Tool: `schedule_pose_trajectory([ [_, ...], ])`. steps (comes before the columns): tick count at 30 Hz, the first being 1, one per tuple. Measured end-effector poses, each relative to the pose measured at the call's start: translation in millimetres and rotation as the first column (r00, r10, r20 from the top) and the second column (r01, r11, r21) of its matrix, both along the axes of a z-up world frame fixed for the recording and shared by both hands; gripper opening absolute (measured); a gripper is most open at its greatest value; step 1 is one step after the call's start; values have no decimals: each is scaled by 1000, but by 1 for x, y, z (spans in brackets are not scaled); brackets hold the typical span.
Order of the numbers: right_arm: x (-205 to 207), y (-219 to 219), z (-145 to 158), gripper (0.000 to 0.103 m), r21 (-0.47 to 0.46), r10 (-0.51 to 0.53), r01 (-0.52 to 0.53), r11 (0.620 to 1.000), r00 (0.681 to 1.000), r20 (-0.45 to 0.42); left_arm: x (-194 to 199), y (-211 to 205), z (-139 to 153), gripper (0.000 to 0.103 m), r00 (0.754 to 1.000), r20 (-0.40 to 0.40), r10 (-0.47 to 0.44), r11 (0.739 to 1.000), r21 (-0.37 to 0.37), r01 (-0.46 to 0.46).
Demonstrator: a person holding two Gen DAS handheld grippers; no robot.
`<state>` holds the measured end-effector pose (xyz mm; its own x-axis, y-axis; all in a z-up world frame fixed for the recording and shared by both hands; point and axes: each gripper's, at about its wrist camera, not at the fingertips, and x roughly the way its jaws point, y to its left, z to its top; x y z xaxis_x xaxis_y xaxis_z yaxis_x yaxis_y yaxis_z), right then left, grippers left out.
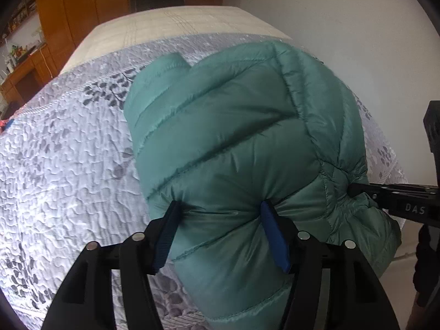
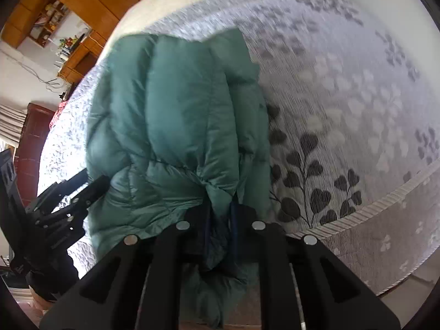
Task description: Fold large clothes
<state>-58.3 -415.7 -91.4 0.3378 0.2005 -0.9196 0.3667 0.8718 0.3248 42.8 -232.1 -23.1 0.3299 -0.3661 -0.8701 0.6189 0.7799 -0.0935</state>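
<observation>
- Bedroom around us: a bed point(image 1: 68, 170) under a grey leaf-print quilt, with wooden cabinets point(image 1: 82, 5) far behind.
- Nearest, our left hand-held gripper point(image 1: 220, 236) is clamped on a thick, puffy fold of the green down jacket point(image 1: 220, 126); its blue pads stand fairly wide apart, yet both press into the padding.
- Our right hand-held gripper point(image 2: 220, 231) has its jaws nearly together, pinching a thinner bunch of the same jacket at its near edge.
- Beyond the grippers, the jacket lies on the quilt near the bed's front edge, its far end flat.
- We judge the step as mid-fold: the gripped edge is to be carried over the body.
- Next move calls for both hands travelling together, keeping the edge taut and level.
- Count: one jacket, two grippers, one bed.
</observation>
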Motion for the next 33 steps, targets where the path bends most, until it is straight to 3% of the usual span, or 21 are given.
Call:
schedule_pose_trajectory([
  [6,-3,-11,-41,15,92,-2,4,996,1000,-24,-3,-16,-22,62,1000,5,-23,999,28,23],
  [9,-1,-15,-45,16,111,7,-3,994,999,-39,1,-16,-26,61,1000,-22,-7,1000,25,8],
  [10,-1,-14,-39,20,92,20,-17,996,999,-36,2,-15,-22,61,999,-38,0,1000,15,0],
  [11,-1,-15,-34,31,77,19,-16,997,999,-39,7,-12,-19,60,999,-51,8,1000,11,-7],
  [14,-4,-18,-3,34,-2,23,-23,1000,999,-22,17,7,3,60,997,-46,64,997,-31,-66],
  [18,-3,-15,57,34,-127,47,-36,991,995,87,29,23,21,60,993,-16,118,991,-61,-119],
  [22,26,9,94,34,-117,169,-149,982,966,196,50,23,17,60,987,-13,159,986,-55,-159],
  [27,72,36,83,32,-198,280,-243,950,941,188,62,14,14,59,984,-14,175,982,-72,-175],
  [33,87,9,41,30,-148,195,-178,973,975,110,72,-5,4,60,989,-22,147,987,-69,-149],
])
